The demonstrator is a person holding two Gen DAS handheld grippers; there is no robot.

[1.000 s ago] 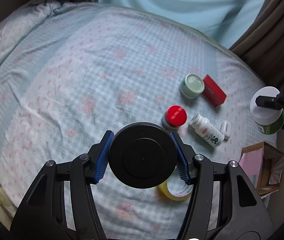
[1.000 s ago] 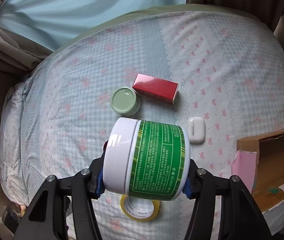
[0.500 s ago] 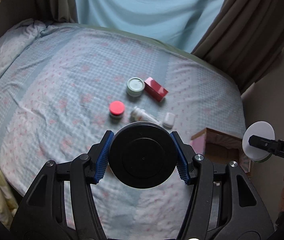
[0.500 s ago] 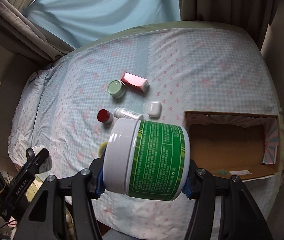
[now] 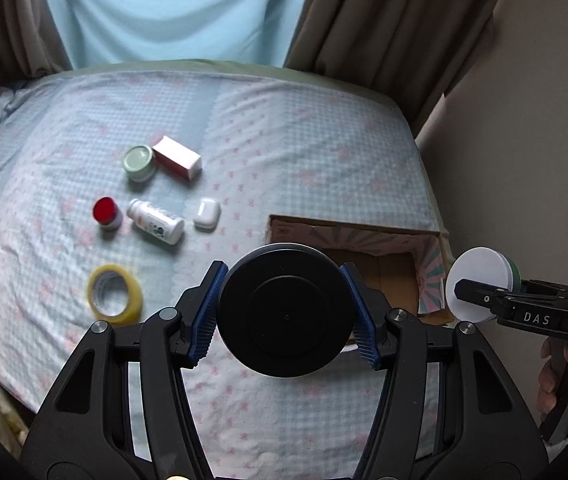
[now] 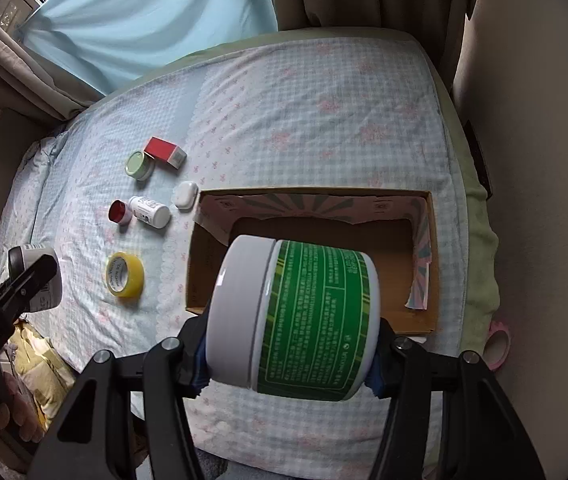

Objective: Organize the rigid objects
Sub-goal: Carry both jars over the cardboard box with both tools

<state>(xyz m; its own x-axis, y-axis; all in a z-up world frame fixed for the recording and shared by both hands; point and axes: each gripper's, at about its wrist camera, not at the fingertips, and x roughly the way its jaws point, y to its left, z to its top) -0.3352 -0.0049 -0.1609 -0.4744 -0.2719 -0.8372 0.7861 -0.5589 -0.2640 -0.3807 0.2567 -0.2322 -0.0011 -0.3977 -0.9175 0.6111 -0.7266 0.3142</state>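
Note:
My left gripper (image 5: 286,316) is shut on a black-lidded jar (image 5: 286,314), held in the air in front of the open cardboard box (image 5: 388,240). My right gripper (image 6: 292,356) is shut on a green-labelled jar with a white lid (image 6: 296,316), held above the near edge of the same box (image 6: 316,196). On the bed lie a yellow tape roll (image 6: 125,274), a red-capped jar (image 6: 119,212), a white pill bottle on its side (image 6: 150,211), a white earbud case (image 6: 185,195), a green-lidded jar (image 6: 139,165) and a red box (image 6: 165,152).
The box stands at the bed's right front corner, open and brown inside. A wall (image 6: 532,160) and curtains (image 5: 384,20) close the right and back. A pink tape roll (image 6: 496,346) lies on the floor beside the bed.
Both grippers have pulled back and up from the bed with their jars. The view has swung right, so the cardboard box now lies under both jars.

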